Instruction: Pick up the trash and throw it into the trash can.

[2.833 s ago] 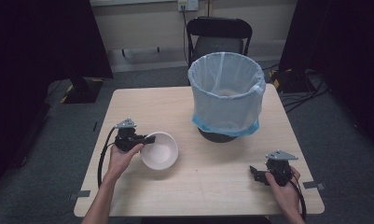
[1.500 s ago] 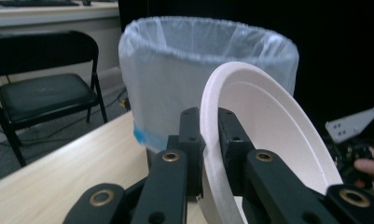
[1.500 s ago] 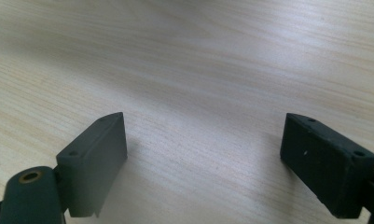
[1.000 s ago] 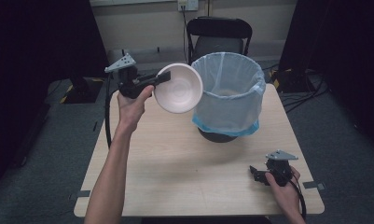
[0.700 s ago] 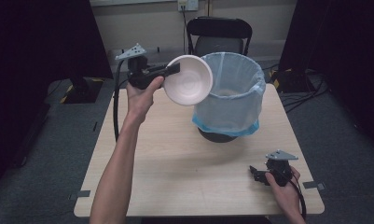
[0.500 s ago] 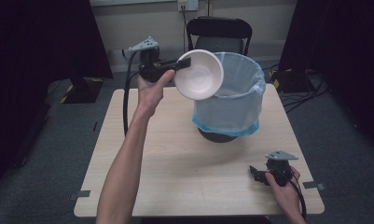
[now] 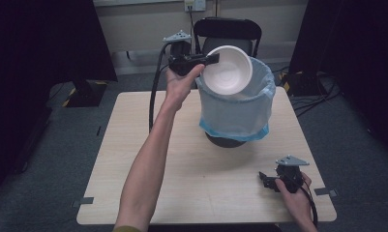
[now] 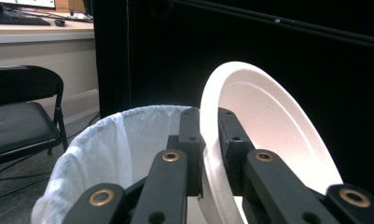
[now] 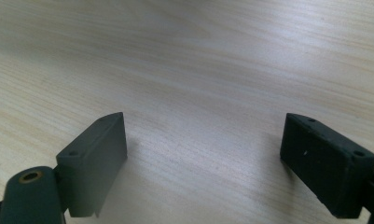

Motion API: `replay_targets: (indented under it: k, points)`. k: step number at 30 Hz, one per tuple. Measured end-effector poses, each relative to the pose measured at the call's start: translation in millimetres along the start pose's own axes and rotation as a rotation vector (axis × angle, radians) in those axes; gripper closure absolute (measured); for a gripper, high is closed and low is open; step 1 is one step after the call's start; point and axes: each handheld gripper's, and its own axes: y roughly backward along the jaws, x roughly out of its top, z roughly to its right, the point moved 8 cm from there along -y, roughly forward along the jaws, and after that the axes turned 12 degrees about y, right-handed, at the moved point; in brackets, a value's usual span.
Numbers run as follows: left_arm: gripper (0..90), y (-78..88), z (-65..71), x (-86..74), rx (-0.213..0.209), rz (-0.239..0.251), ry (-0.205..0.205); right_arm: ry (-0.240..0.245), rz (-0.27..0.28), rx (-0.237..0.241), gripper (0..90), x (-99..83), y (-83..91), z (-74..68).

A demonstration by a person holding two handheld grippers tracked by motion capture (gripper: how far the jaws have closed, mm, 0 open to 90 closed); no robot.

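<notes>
A white disposable bowl (image 7: 228, 70) is held tilted on edge over the mouth of a bin lined with a pale blue bag (image 7: 237, 113). My left gripper (image 7: 212, 59) is shut on the bowl's rim, raised at arm's length above the bin's left edge. In the left gripper view the two black jaws pinch the bowl's rim (image 8: 250, 126), with the bag's opening (image 8: 114, 144) below. My right gripper (image 7: 265, 180) rests low at the table's front right corner, its jaws open over bare wood (image 9: 203, 140).
The bin stands at the back centre of a light wooden table (image 7: 191, 174). A black folding chair (image 7: 225, 31) is behind the table. Dark curtains hang at both sides, and cables lie on the grey floor at right.
My left gripper carried the bowl up from the table and rightward, from left of the bin to above its opening. The right gripper stayed put.
</notes>
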Motion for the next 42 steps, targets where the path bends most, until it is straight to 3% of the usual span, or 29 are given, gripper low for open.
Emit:
replay_targets:
  k: [4, 6, 7, 9, 11, 15, 20, 27, 33, 36, 42]
  points:
    - [80.3, -14.3, -0.1, -5.1, -0.002, -0.043, -0.01, 0.001, 0.0, -0.001, 14.0, 0.0, 0.0, 0.0]
    - [76.2, -18.3, -2.1, -7.9, 0.003, -0.051, -0.007, 0.001, 0.0, -0.001, 14.0, 0.0, 0.0, -0.1]
    - [69.2, -19.8, -4.3, -10.3, -0.003, -0.06, 0.001, 0.001, 0.0, -0.001, 14.0, 0.0, 0.0, -0.1]
    - [65.9, -19.8, -6.9, -11.1, -0.002, -0.062, 0.011, 0.001, 0.0, 0.0, 14.0, 0.0, 0.0, -0.1]
    - [55.1, -19.6, -9.7, -12.5, 0.02, -0.073, 0.015, 0.001, 0.0, 0.0, 14.0, 0.0, 0.0, 0.0]
    - [43.7, -18.6, -11.0, -13.5, 0.031, -0.077, 0.015, 0.0, 0.0, 0.0, 14.0, 0.0, 0.0, -0.1]
    - [37.9, -17.1, -9.7, -15.3, 0.037, -0.073, 0.0, 0.001, -0.001, -0.001, 14.0, -0.1, 0.0, 0.0]
    - [18.5, -7.5, -8.0, -16.9, 0.032, -0.068, -0.01, 0.001, 0.0, -0.001, 13.9, 0.0, 0.0, 0.0]
    - [15.8, 6.1, -9.9, -18.8, 0.047, -0.062, -0.017, 0.0, -0.001, -0.001, 13.9, -0.1, 0.0, 0.0]
    - [15.8, 17.2, -9.9, -18.2, 0.036, -0.051, -0.018, -0.001, -0.002, 0.0, 13.9, -0.1, 0.1, -0.2]
    - [16.6, 38.2, -15.5, -21.1, 0.083, -0.059, -0.035, 0.0, -0.001, 0.001, 13.9, -0.1, 0.1, -0.1]
